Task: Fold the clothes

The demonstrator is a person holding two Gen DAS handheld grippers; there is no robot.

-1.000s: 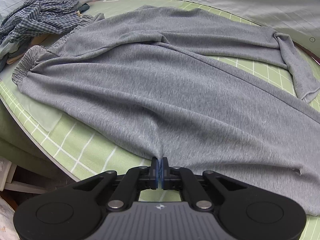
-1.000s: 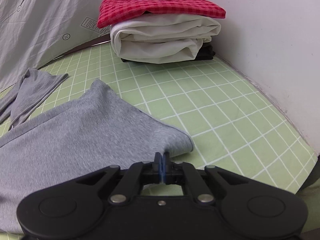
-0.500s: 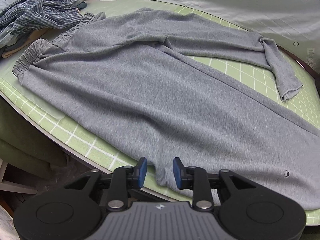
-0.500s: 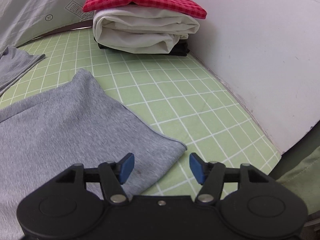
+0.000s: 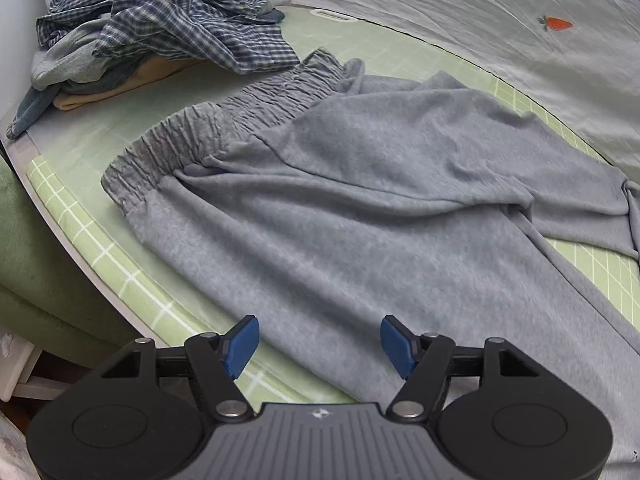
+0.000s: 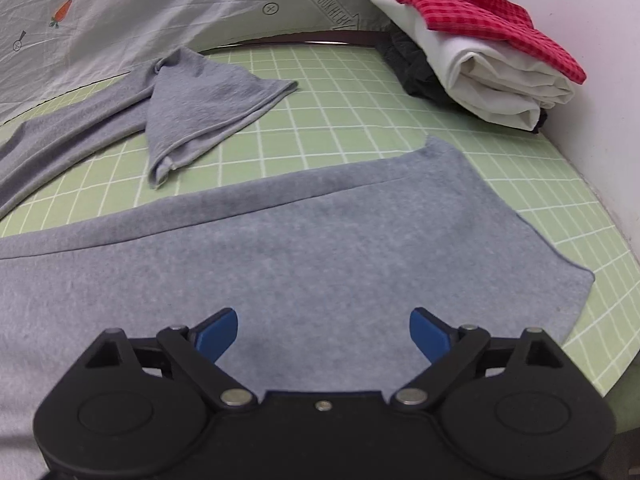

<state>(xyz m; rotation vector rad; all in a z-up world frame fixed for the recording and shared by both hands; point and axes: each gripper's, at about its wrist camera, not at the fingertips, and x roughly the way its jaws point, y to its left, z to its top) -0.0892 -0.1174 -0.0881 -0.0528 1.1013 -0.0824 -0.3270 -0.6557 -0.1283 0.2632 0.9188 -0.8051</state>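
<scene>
Grey sweatpants lie spread flat on a green checked table. The gathered waistband is at the left in the left wrist view. My left gripper is open and empty, above the near edge of the upper leg. In the right wrist view the near leg's cuff end lies flat, and the far leg's cuff is folded over itself. My right gripper is open and empty, above the near leg.
A heap of unfolded clothes with a blue plaid shirt sits at the table's far left. A folded stack with a red checked cloth on white fabric stands at the far right by a white wall. A grey sheet hangs behind.
Both grippers let go of the sweatpants' near edge and opened wide. The left one swung toward the waistband, the right one toward the leg ends.
</scene>
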